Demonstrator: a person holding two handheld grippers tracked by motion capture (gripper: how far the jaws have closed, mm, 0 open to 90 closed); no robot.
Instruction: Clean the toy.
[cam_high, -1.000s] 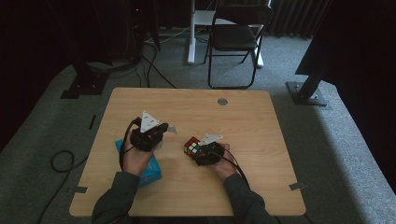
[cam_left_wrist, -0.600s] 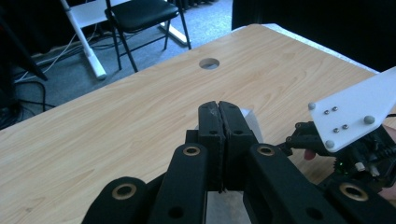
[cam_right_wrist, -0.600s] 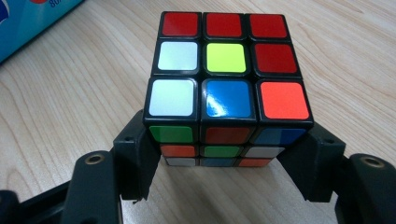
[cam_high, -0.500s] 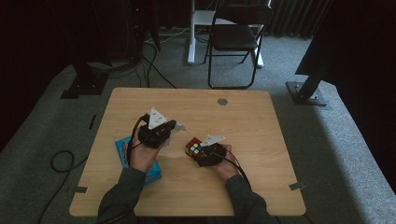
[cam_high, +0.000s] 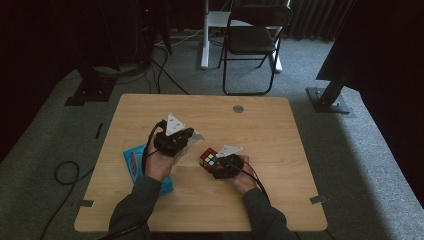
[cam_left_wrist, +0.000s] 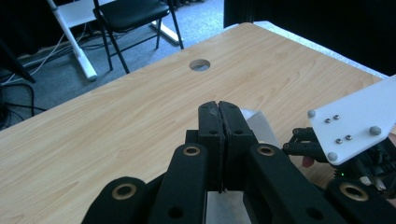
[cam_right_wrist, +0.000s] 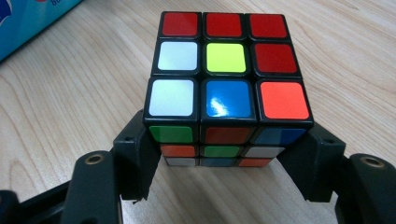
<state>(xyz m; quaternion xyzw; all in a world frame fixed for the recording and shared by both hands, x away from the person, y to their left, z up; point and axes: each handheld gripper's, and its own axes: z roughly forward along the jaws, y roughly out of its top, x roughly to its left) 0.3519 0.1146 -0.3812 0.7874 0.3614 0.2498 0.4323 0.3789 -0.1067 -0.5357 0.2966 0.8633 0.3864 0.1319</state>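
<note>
While the right hand-held gripper (cam_right_wrist: 224, 186) grips the puzzle cube (cam_right_wrist: 224, 79), bring the clenched left hand-held gripper (cam_left_wrist: 219, 112), tissue (cam_left_wrist: 259, 126) pinched, from ten o'clock, wiping gently.

My cube (cam_right_wrist: 227, 79) is glossy plastic, its coloured stickers catching glare, set in a black frame; the table (cam_high: 280, 125) under it is pale wood with a smooth matt grain; my right gripper (cam_right_wrist: 227, 163) has matt black plastic jaws with brass-looking rivets; at ten o'clock lies a shiny blue packet (cam_right_wrist: 28, 16).
</note>
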